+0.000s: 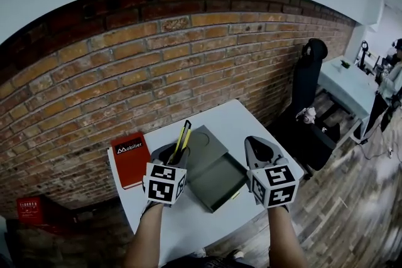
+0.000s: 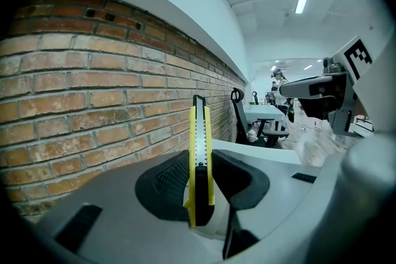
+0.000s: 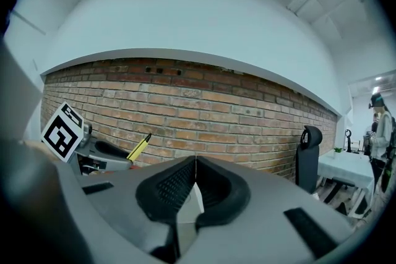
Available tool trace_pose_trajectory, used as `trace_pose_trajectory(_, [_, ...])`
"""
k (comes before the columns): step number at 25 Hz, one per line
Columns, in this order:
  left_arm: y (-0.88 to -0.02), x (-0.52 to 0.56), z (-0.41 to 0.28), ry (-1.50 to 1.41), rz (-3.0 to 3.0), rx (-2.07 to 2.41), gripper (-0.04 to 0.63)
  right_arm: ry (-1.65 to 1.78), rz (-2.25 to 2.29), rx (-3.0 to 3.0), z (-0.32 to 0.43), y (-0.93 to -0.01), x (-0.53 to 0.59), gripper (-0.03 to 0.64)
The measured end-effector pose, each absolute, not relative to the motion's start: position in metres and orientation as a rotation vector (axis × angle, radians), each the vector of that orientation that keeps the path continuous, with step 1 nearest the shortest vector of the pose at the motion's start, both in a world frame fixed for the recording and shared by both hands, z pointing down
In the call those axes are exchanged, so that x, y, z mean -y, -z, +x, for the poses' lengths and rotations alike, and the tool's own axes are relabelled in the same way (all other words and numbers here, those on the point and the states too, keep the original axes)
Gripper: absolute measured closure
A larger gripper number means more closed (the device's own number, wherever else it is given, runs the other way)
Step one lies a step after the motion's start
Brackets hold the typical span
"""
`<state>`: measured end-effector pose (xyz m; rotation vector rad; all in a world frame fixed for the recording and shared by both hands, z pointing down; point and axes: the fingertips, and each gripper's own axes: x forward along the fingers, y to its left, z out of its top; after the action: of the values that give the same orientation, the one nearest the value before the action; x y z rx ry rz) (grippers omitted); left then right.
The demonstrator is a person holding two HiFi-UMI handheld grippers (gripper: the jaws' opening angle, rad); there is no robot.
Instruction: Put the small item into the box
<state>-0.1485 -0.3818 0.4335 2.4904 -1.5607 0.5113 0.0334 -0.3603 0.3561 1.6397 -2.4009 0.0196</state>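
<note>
Pinching a yellow knife upright in the left gripper, right gripper pressed together on nothing, open grey box between them, red book left.

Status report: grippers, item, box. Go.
Left gripper shut on yellow utility knife. Right gripper shut, empty. Grey box open on table, nothing in the way.

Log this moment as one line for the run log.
left gripper shut on utility knife, knife upright | right gripper shut, empty | box open on table | knife not yet in box
</note>
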Motion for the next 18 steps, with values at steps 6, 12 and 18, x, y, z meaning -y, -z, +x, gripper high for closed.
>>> trace_pose_trajectory(6, [-0.432, 0.38, -0.147, -0.527, 2.472, 1.601, 0.465, -0.004, 1.61, 2.435, 0.036, -0.353, 0.364, 0.597])
trace_pose_trajectory(12, [-0.426, 0.379, -0.138, -0.546, 2.429, 1.686, 0.465, 0.011, 1.535, 2.502, 0.046, -0.353, 0.372, 0.596])
trace_pose_trajectory(18, [-0.422, 0.377, -0.113, -0.561, 2.384, 1.757, 0.465, 0.02, 1.467, 2.568, 0.071, -0.349, 0.383, 0.596])
